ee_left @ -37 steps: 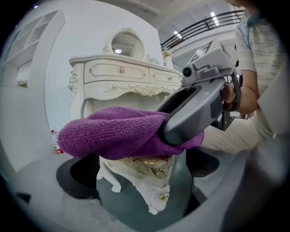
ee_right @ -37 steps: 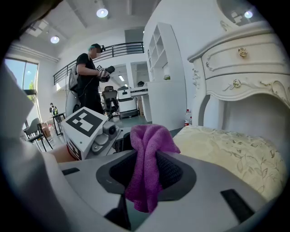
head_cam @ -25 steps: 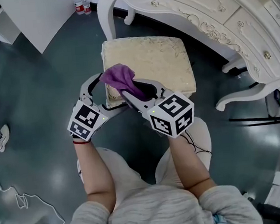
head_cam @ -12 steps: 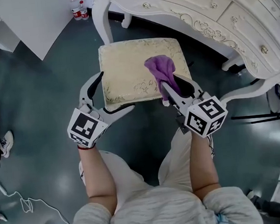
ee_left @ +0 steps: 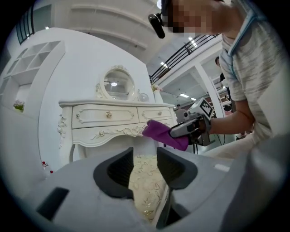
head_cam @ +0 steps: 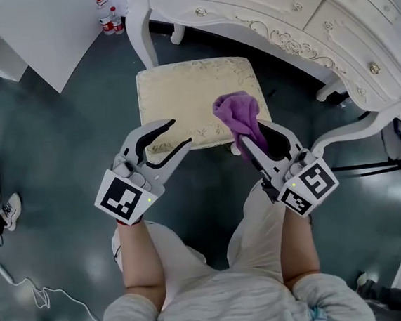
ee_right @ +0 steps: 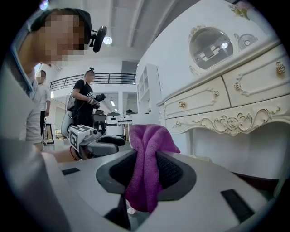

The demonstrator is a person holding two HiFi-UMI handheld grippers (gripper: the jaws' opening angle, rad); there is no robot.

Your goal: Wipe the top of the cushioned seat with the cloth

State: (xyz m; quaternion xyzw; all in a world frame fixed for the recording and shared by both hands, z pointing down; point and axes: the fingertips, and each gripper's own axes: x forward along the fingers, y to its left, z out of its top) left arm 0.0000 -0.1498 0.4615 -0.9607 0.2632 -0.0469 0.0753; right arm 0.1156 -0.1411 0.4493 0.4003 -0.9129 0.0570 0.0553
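The cushioned seat (head_cam: pixel 180 95) stands pulled out from under the white dressing table (head_cam: pixel 300 19), so its whole cream top lies open to me. My right gripper (head_cam: pixel 254 135) pinches the purple cloth (head_cam: pixel 236 110) in a bunch over the near right part of that top, I judge ready for wiping, though I cannot tell if it touches. My left gripper (head_cam: pixel 178 134) has just been closing, its jaws narrowed with nothing between them, hovering by the near left edge, probably to keep clear.

Bright even indoor light, soft shadows; gripper views fisheye-warped, dark vignetted corners.
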